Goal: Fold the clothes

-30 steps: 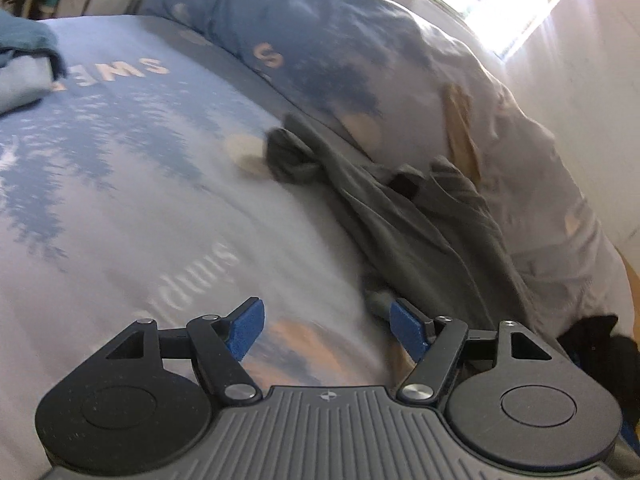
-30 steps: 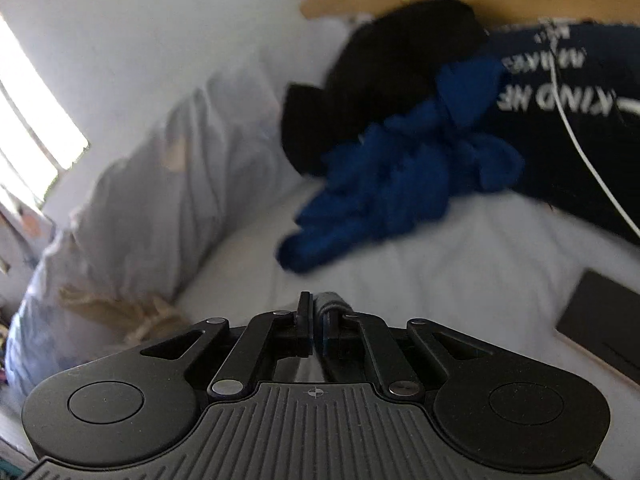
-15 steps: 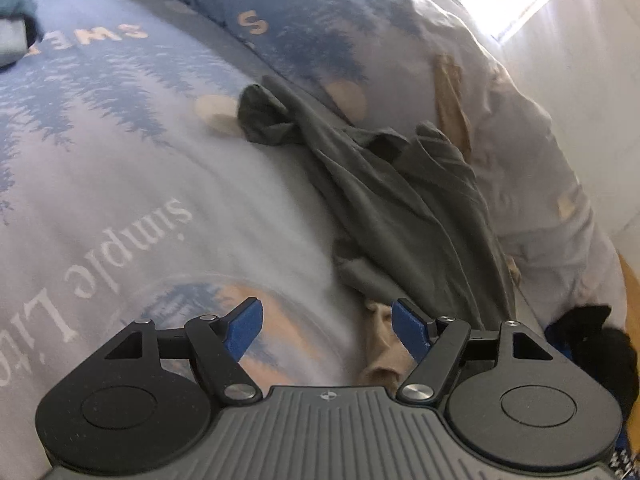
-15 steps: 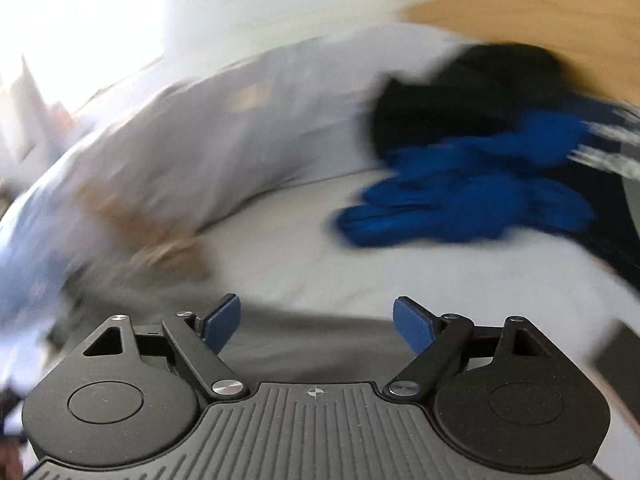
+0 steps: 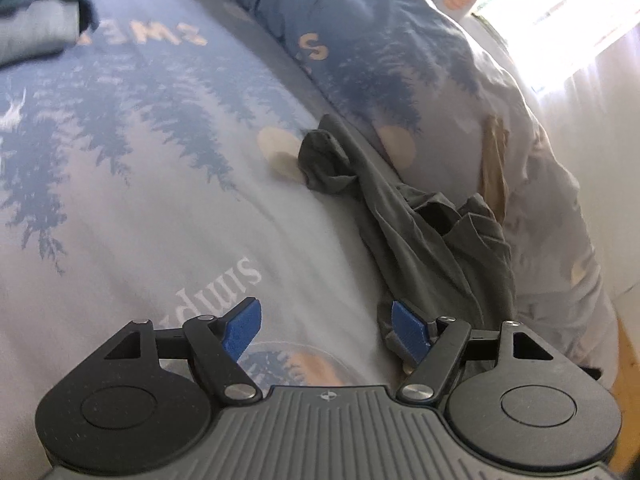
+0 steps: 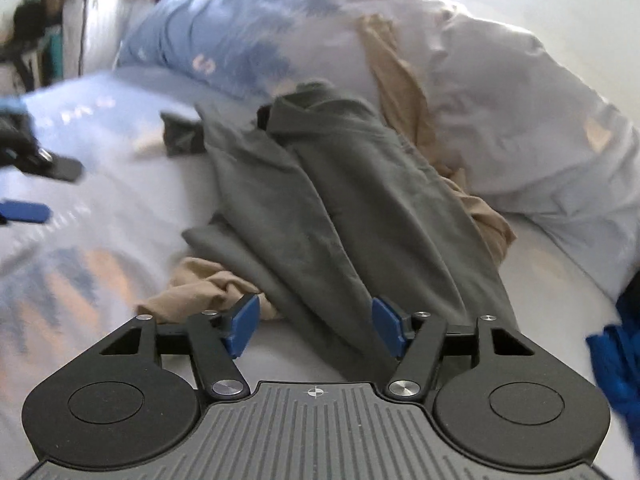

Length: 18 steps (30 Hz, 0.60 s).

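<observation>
A crumpled dark grey garment [image 6: 332, 200] lies on the printed bed cover, stretched from near my right gripper up toward the heaped duvet. Its near end reaches between the blue pads [image 6: 384, 326] of my right gripper [image 6: 314, 326], whose jaws are closing without pressing the cloth. The same grey garment [image 5: 420, 232] appears in the left wrist view, ahead and to the right of my left gripper [image 5: 326, 328], which is open over the cover with nothing between its fingers. That left gripper [image 6: 28, 196] also shows at the left edge of the right wrist view.
A tan garment [image 6: 200, 286] lies partly under the grey one and trails up the heaped duvet [image 6: 500, 120]. A bright blue garment [image 6: 616, 364] sits at the right edge. Folded blue and teal clothes [image 5: 36, 20] rest at the cover's far left. A bright window [image 5: 560, 8] is behind.
My right gripper swung from the blue and black clothes pile over to the grey garment, rolled, and went from shut to open. My left gripper shifted slightly; its jaws stayed open.
</observation>
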Each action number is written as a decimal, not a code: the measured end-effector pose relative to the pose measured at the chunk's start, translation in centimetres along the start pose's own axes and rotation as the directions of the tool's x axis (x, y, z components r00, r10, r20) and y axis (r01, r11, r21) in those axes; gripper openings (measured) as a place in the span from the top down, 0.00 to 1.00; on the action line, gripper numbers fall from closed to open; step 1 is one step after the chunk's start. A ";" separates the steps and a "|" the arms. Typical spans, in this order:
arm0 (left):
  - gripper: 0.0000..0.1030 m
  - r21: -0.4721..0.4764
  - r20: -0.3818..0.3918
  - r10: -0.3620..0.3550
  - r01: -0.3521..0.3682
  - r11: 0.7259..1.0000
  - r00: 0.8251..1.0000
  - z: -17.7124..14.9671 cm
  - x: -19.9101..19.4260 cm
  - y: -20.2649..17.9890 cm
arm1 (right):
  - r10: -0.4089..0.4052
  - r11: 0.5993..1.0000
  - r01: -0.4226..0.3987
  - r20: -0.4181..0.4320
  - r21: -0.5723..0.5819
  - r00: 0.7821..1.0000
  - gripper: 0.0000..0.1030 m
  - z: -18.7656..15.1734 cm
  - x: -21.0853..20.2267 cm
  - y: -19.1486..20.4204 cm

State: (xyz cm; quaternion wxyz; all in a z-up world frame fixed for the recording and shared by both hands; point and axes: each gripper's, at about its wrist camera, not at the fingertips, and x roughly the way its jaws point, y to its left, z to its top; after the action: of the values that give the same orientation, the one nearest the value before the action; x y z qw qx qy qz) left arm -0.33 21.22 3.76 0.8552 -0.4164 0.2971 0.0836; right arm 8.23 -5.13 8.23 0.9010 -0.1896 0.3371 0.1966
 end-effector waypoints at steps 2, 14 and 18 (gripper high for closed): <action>0.24 0.001 -0.007 -0.002 0.002 1.000 1.000 0.0 0.1 0.0 | -0.040 0.999 0.040 -0.006 -0.024 0.999 0.36 0.3 1.1 0.2; 0.24 0.007 0.023 0.002 -0.002 1.000 1.000 1.0 -0.6 0.7 | 0.003 0.993 0.003 0.046 -0.120 0.999 0.93 -0.7 -2.7 3.6; 0.23 0.048 0.095 -0.168 0.164 0.985 0.981 1.9 -2.3 0.2 | 0.073 0.978 -0.057 0.072 -0.200 0.995 0.94 -1.7 -7.8 6.7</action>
State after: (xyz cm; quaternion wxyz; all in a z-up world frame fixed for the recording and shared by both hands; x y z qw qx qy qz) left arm -1.46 22.99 5.88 0.8809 -0.4181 0.2203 0.0266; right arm -1.32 -2.01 10.98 0.8834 -0.2589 0.2863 0.2658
